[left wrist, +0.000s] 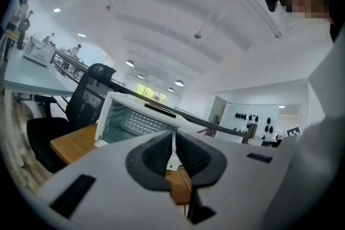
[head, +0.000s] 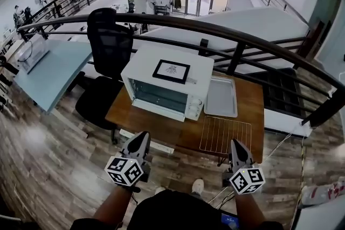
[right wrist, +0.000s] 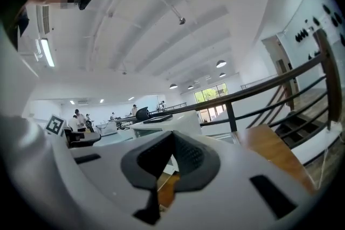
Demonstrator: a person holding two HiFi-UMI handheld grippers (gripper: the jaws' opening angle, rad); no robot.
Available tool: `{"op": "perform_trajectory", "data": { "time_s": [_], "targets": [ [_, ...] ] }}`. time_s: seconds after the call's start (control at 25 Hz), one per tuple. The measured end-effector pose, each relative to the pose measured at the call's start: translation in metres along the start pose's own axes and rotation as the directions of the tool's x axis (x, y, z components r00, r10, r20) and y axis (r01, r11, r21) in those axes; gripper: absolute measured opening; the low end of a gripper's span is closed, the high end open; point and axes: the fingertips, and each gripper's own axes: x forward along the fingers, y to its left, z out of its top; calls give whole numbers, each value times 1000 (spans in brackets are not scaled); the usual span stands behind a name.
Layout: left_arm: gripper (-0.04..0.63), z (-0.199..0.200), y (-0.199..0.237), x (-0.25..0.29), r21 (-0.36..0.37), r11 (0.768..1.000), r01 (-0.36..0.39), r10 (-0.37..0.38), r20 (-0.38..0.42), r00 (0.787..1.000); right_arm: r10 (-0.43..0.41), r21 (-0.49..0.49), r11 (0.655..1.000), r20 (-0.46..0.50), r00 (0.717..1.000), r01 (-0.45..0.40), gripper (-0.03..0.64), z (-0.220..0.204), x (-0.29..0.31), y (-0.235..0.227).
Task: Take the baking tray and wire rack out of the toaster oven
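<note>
- Toaster oven (head: 167, 86): white boxy metal casing, sitting on the left half of the table (head: 135, 116); a black-framed card (head: 171, 71) is lying flat on its top.
- Baking tray (head: 221, 97): shallow pale grey metal rectangle with rounded corners, lying flat on the table just right of the oven, outside it.
- Wire rack (head: 225, 136): thin metal grid, rectangular, lying flat at the table's front right, just in front of the tray.
- Left gripper (head: 143, 136): white plastic shell with dark ribbed pads; its jaws are pressing together on nothing, hovering short of the table's near edge.
- Right gripper (head: 236, 144): same build, jaws likewise meeting with nothing between them, hovering near the rack's front edge.
- Table: brown wood grain, standing on a grey-brown plank floor (head: 48, 159).
- Room: a curved dark railing (head: 242, 35) is running behind the table; a black office chair (head: 110, 43) is standing at the left.
</note>
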Motion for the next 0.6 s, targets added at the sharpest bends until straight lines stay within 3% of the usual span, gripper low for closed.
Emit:
{"op": "perform_trajectory", "data": {
  "time_s": [0.32, 0.6],
  "targets": [
    [28, 22, 1, -9, 98, 995, -3, -3, 57, 998, 18, -19, 1000, 53, 998, -17, -3, 20, 9, 1],
    [28, 17, 3, -2, 39, 999, -25, 23, 49, 999, 20, -7, 1000, 50, 999, -19, -5, 28, 13, -20]
  ]
}}
